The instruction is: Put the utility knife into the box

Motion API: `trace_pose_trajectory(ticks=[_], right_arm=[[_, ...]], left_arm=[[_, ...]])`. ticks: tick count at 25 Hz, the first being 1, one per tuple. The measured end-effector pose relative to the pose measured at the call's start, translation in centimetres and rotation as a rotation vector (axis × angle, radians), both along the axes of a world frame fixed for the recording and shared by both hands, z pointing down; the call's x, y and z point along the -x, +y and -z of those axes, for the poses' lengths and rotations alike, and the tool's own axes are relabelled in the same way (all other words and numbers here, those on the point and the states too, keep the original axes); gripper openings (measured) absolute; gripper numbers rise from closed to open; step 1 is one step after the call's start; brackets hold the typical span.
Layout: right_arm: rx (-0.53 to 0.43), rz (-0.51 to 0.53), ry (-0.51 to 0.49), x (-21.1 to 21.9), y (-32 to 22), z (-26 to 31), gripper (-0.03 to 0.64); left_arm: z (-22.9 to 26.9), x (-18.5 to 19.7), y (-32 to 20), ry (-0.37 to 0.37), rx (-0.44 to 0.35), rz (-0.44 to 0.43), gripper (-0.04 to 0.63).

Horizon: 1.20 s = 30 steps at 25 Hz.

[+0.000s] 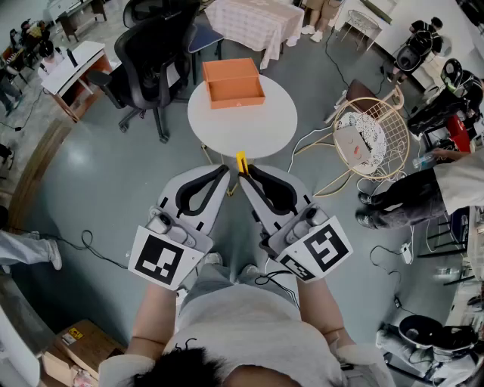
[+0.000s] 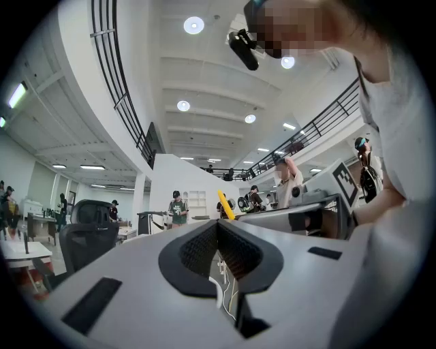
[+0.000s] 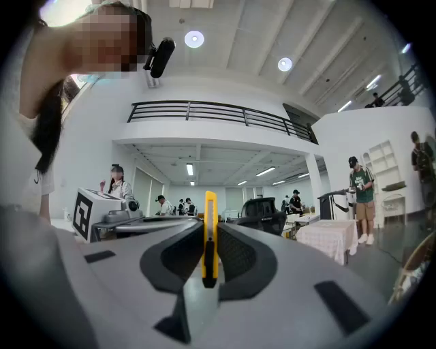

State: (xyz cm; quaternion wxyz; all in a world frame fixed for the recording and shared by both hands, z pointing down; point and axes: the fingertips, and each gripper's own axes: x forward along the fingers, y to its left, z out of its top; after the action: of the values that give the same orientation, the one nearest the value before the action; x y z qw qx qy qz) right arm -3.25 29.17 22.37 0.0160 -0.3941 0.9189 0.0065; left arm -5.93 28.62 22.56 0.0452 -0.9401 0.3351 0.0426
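Observation:
An open orange box (image 1: 233, 82) sits on the far part of a round white table (image 1: 242, 121). My right gripper (image 1: 245, 171) is shut on a yellow utility knife (image 1: 242, 162). It holds the knife upright over the floor, just short of the table's near edge. In the right gripper view the utility knife (image 3: 210, 235) stands between the pads of that gripper (image 3: 210, 219), its tip above them. My left gripper (image 1: 226, 171) is close beside it, shut with nothing held. In the left gripper view the jaws of this gripper (image 2: 218, 226) meet, and the utility knife (image 2: 225, 206) shows just past them.
A black office chair (image 1: 155, 45) stands left of the table and a white wire chair (image 1: 372, 136) to its right. A table with a checked cloth (image 1: 253, 23) is behind. A person (image 1: 423, 189) stands at the right. Cables (image 1: 318, 140) lie on the floor, and a cardboard box (image 1: 79, 344) sits at the bottom left.

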Motion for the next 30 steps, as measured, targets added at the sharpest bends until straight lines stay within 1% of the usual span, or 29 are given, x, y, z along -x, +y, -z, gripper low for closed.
trace_pose_trajectory(ticks=[12, 16, 19, 22, 26, 30], right_arm=[[0.009, -0.024, 0.004, 1.3, -2.1, -0.6, 0.066], [0.031, -0.04, -0.032, 1.7, -2.9, -1.0, 0.067], [0.035, -0.05, -0.036, 1.4, -3.7, -1.3, 0.066], [0.03, -0.066, -0.01, 0.9, -4.5, -1.5, 0.066], [0.013, -0.072, 0.003, 0.0, -6.3, -1.2, 0.066], [0.015, -0.053, 0.0, -1.3, -9.0, -1.4, 0.066]], left_arm=[[-0.7, 1.2, -2.1, -0.003, 0.011, -0.024, 0.009], [-1.0, 1.7, -3.0, -0.008, 0.002, -0.052, 0.009], [-1.2, 1.4, -4.0, 0.001, -0.003, -0.069, 0.009], [-1.4, 1.0, -4.9, 0.005, 0.005, -0.079, 0.009], [-1.3, 0.4, -6.7, 0.005, 0.0, -0.072, 0.009], [-1.3, -0.8, -9.3, 0.029, 0.01, -0.06, 0.009]])
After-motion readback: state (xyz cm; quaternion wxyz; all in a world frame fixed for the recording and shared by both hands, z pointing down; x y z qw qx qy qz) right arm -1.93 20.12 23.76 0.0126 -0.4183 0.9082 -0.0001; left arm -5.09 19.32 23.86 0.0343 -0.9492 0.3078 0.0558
